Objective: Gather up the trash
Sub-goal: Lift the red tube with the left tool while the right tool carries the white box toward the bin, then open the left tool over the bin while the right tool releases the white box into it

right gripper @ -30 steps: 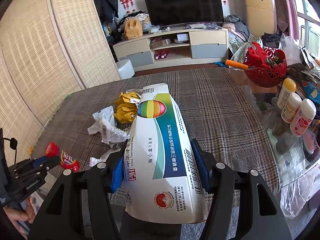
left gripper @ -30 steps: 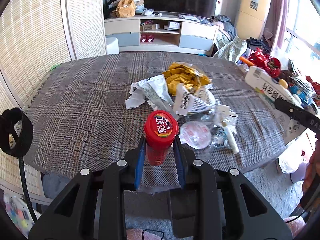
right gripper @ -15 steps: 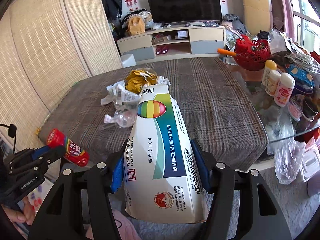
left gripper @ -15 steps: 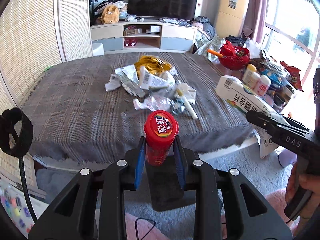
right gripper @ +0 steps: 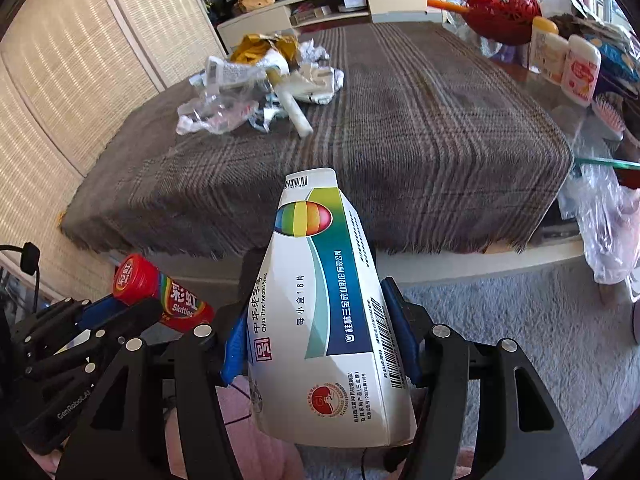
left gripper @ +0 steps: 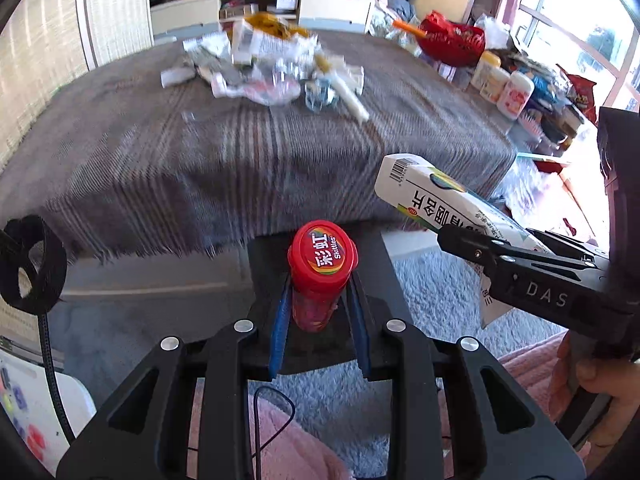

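Change since earlier frames: both claws have drawn back from the table (right gripper: 420,128); they now sit beyond its near edge, above grey carpet (right gripper: 520,320), with a black bin (left gripper: 320,264) beneath the left one.
Left claw (left gripper: 319,312): closed on a red Skittles tube (left gripper: 320,272), lid facing the camera, blue pads pressing either side.
Right claw (right gripper: 320,340): clamped on a white medicine box (right gripper: 320,300), which juts forward between the pads; in the left view the box (left gripper: 452,204) hangs just right of the tube.
Trash pile (right gripper: 260,84): crumpled wrappers, clear plastic and a yellow bag lying on the far part of the plaid tablecloth.
Right end of table: red basket (right gripper: 504,4) and small bottles (right gripper: 568,64).
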